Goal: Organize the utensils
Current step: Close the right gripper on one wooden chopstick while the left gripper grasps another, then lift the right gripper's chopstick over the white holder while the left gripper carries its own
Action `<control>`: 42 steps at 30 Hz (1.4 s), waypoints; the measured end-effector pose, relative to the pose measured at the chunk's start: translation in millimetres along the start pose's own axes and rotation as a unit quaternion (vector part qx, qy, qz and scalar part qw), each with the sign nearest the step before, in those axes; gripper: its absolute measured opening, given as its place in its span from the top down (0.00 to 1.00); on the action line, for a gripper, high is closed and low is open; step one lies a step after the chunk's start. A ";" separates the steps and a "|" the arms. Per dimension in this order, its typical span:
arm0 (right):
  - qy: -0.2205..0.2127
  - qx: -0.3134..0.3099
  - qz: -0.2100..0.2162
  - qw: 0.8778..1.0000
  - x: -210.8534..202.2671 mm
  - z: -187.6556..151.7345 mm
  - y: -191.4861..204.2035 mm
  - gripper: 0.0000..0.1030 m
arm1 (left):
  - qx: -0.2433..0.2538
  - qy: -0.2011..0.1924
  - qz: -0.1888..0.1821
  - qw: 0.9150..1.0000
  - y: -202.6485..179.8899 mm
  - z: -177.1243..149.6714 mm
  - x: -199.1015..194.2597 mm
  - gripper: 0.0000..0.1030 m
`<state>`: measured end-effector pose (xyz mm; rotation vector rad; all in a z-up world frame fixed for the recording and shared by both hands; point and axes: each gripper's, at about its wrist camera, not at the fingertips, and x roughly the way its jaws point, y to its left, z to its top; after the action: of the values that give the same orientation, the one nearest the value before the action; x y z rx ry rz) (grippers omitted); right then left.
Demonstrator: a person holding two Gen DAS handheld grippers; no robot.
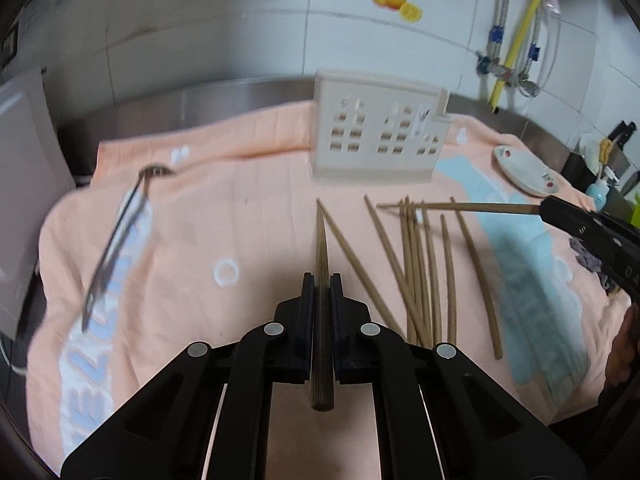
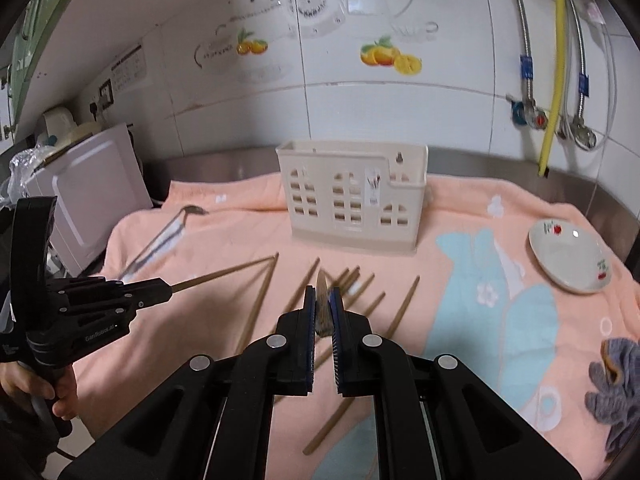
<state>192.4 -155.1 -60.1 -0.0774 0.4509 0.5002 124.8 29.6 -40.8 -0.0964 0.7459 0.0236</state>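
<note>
A wooden chopstick (image 1: 322,320) is being pinched between the closed jaws of the left hand-held gripper (image 1: 322,280), its thin end pointing forward toward the cream utensil holder (image 1: 378,132) and its thick end sticking back past the fingers. The right hand-held gripper (image 2: 322,294) is likewise clamping a second chopstick (image 2: 323,308), which looks blurred here, so its exact angle is hard to read; in the left wrist view this chopstick (image 1: 460,207) is lying almost level above the loose pile. The remaining chopsticks (image 1: 424,272) are lying scattered on the peach towel (image 1: 240,208) covering the surface, just in front of the holder, which is standing upright near the back. A metal spoon (image 1: 116,240) is resting on the towel's left part, well apart from the pile. A small white dish (image 2: 568,256) is sitting on the right, and a grey cloth (image 2: 616,388) is lying near the towel's right edge.
</note>
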 end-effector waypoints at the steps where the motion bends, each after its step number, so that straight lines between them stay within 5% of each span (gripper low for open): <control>1: -0.003 0.000 0.003 1.000 -1.0 4.0 0.2 0.93 | 0.006 -0.005 0.000 1.000 -0.2 3.5 -2.4 0.94; 15: -0.039 -0.021 0.016 0.999 -14.3 66.5 -8.9 0.93 | 0.054 -0.046 -0.047 0.996 -8.5 70.2 -19.4 0.94; 32: -0.114 -0.085 -0.070 0.987 -43.5 162.4 -20.8 0.93 | 0.098 -0.110 -0.063 0.987 -24.8 163.3 -55.1 0.94; 42: -0.069 -0.067 -0.086 0.992 9.9 172.6 -36.5 0.93 | 0.084 -0.177 -0.063 0.979 -19.9 225.0 -77.4 0.94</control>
<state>286.5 -151.6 89.4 -0.2076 0.2712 0.3638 221.3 32.4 177.7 0.0228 0.3822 -0.1398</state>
